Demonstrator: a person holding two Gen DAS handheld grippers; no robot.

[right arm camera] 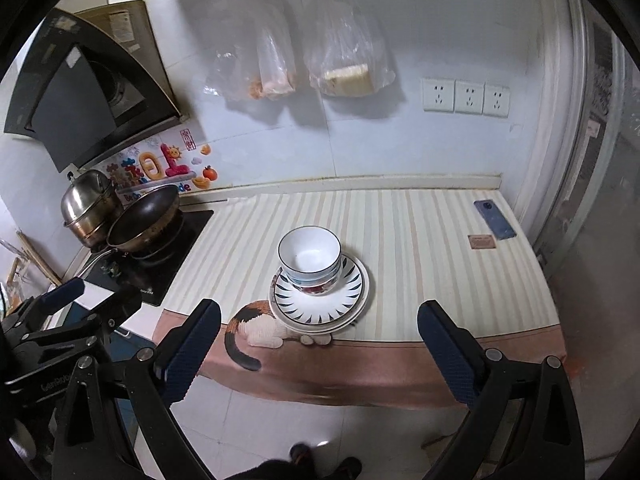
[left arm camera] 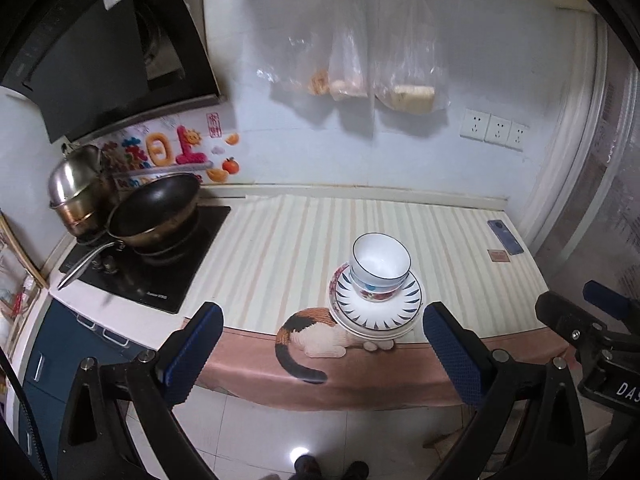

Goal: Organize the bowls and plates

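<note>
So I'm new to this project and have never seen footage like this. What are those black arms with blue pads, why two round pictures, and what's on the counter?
No robot here: a person holds a two-finger gripper in each hand, each carrying a fisheye camera that looks along its fingers. One picture comes from the left gripper, the other from the right gripper. The blue pads are the fingertips. Both grippers are open and hold nothing.

On the striped counter cloth sits a stack of plates with nested bowls on top, above a printed cat. A phone lies at the far right. To the left, a wok and a steel pot sit on the stove.
</note>
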